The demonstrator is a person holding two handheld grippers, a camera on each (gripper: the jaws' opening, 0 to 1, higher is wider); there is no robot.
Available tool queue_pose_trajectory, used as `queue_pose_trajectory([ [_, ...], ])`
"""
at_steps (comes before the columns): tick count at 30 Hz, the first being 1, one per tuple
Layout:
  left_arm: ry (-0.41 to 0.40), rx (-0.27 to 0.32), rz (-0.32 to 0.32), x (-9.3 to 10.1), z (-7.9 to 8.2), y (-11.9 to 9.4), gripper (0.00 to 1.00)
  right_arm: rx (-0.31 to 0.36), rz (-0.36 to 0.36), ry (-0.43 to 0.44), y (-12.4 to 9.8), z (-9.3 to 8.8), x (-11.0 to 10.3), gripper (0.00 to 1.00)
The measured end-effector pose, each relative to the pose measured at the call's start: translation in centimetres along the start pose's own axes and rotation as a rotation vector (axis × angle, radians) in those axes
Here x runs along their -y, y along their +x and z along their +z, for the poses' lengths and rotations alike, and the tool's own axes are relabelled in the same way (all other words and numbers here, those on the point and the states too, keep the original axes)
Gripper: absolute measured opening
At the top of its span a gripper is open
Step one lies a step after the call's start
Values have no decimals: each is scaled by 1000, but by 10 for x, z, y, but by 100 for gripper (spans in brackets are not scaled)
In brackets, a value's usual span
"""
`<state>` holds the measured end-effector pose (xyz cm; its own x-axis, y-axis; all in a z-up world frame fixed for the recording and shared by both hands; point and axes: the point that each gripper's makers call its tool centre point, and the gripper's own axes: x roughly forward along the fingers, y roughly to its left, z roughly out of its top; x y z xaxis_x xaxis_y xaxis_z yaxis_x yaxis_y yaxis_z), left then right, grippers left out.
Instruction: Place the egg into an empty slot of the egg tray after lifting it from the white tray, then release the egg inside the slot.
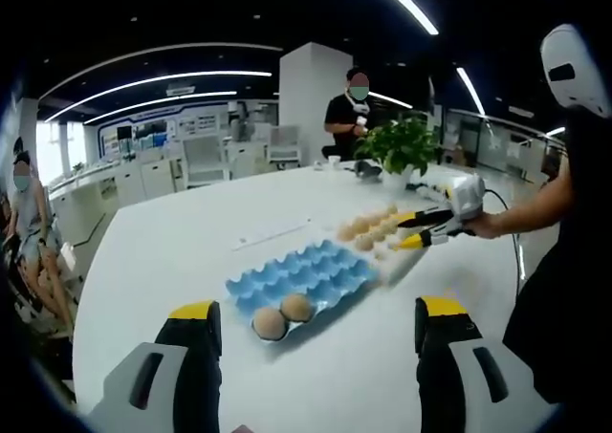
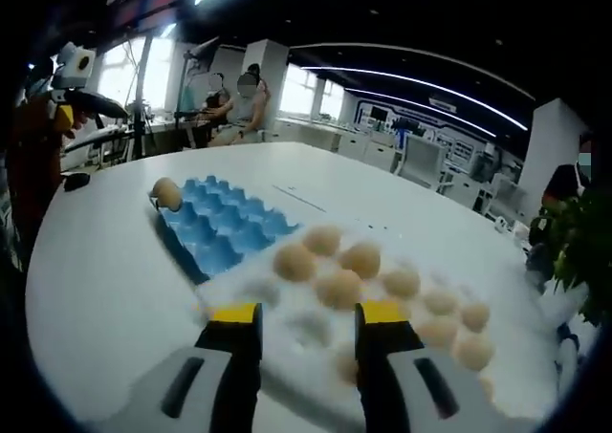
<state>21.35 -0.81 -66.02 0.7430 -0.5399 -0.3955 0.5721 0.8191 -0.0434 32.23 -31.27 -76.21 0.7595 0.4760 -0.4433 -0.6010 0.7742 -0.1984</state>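
The left gripper is hanging spread wide near the blue egg tray, which is holding two eggs at its near end. The right gripper is hovering open over the eggs on the white tray, pinching nothing.

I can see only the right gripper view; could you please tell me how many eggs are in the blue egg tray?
Observer: Two. In the left gripper view, two eggs sit side by side in the corner of the blue egg tray nearest the left gripper.
Operator: Thank you. Is the left gripper carrying anything?
Observer: No. Its jaws stand open with nothing between them, above the table, short of the blue egg tray.
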Motion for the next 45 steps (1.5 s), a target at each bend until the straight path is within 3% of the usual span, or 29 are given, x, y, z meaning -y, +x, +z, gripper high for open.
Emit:
queue_pose_trajectory([
  [8,1,-6,-3,1,-1,2,84,-21,-61,36,-4,-11,22,38],
  [18,0,-7,-2,-2,1,3,84,-50,-98,99,-5,-22,35,32],
  [24,2,-8,-4,-3,2,5,84,-106,-97,74,-3,-34,37,28],
  [30,2,-6,-2,-4,5,7,84,-110,-87,123,0,-33,41,28],
  [45,7,7,1,-8,14,12,82,-99,-67,115,0,-28,45,23],
])
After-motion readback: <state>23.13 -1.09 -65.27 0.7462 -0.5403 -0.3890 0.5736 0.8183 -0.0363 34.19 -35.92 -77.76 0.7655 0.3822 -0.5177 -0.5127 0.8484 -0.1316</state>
